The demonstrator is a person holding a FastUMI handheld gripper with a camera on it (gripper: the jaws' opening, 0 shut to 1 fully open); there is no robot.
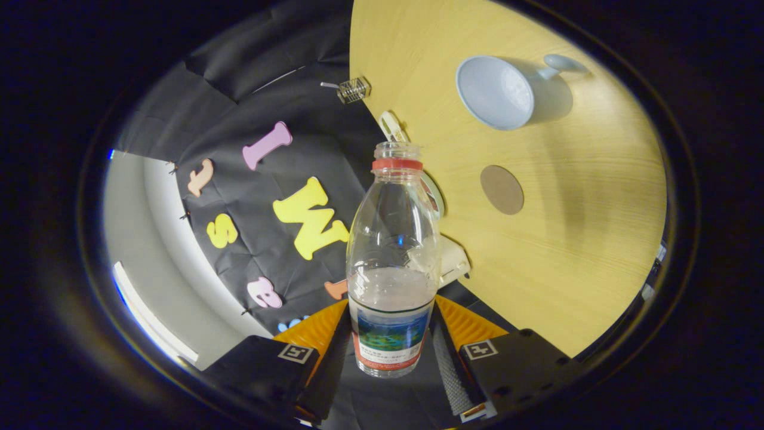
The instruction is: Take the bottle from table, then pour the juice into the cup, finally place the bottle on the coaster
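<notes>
The whole view is rolled, so the wooden table (585, 251) stands tilted up along the far side of the scene while the booth's dark cloth wall (268, 197) hangs beyond the near fingers. Beside that cloth runs a pale wall with a bright light strip (149, 313). At the table's edge, up by the cloth, sits a small wire-framed clip (353, 90) with a clear body. The gripper (389, 343) has both fingers closed on the lower, labelled part of the bottle (391, 263), one finger (334, 349) pressing each side, so the bottle stands clamped between them and points straight ahead. The bottle is clear plastic, its cap off and mouth open, a red ring around the neck; pale liquid fills roughly its lower half, the surface sitting just above the label. It is held off the table. Behind the bottle's neck and shoulder some pale fittings (450, 260) are fixed at the table's edge; what they are cannot be told. Beyond the bottle, on the table, lies the round brown coaster (502, 189), bare, with nothing on it. Farther off stands the pale blue cup (501, 92), its open mouth facing the fingers, its handle on the far side, well apart from the coaster. Whether the cup holds anything cannot be told.
</notes>
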